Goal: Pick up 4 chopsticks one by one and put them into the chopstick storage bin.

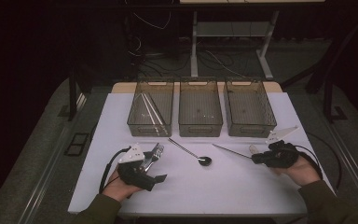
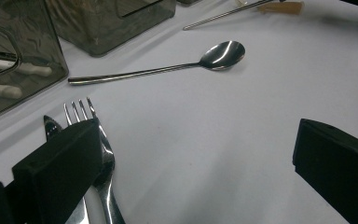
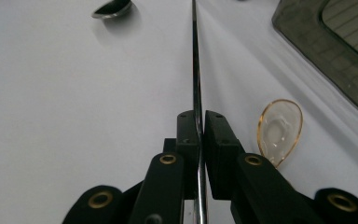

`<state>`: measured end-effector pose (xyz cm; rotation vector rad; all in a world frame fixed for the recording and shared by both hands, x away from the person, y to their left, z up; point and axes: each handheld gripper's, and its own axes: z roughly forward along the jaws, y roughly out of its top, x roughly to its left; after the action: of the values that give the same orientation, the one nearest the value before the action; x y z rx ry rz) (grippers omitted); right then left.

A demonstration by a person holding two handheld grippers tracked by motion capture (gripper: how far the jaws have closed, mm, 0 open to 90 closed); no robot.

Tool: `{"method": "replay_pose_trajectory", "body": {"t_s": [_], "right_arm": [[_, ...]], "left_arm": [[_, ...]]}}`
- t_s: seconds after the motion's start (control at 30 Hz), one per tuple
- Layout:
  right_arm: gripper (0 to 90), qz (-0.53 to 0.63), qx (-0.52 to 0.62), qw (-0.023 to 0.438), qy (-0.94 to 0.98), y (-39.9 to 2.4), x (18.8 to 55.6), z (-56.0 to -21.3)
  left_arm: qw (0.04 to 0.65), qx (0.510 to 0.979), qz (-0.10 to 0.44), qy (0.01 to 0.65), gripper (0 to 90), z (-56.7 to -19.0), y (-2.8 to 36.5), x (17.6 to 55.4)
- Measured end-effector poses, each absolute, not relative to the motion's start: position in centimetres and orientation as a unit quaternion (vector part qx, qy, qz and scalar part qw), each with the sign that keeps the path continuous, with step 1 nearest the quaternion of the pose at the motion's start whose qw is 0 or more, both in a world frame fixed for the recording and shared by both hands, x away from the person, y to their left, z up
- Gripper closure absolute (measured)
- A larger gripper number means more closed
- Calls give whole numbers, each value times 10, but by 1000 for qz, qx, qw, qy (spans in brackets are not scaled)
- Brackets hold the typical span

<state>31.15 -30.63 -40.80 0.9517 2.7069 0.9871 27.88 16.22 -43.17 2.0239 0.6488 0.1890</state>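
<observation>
Right gripper [image 3: 198, 123] held low, clamping thin metal rod [image 3: 195, 56].

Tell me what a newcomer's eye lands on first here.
First, the right gripper, shut on a thin metal knife that runs along the white table. Then the three smoky bins in a row at the far edge. Last, the steel spoon lying mid-table, and the forks by the open left gripper.

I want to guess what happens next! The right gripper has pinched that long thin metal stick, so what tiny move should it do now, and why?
Probably lift it a little. The right gripper is shut on the metal stick, which still lies low over the table; raising it frees it to travel toward the bins.
</observation>
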Motion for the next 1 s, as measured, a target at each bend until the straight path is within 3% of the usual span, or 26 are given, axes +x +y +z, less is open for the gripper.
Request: {"method": "replay_pose_trajectory", "body": {"t_s": [1.0], "right_arm": [[849, 435, 289, 35, 852, -293, 318, -373]], "left_arm": [[485, 828, 76, 271, 0, -432, 162, 279]]}}
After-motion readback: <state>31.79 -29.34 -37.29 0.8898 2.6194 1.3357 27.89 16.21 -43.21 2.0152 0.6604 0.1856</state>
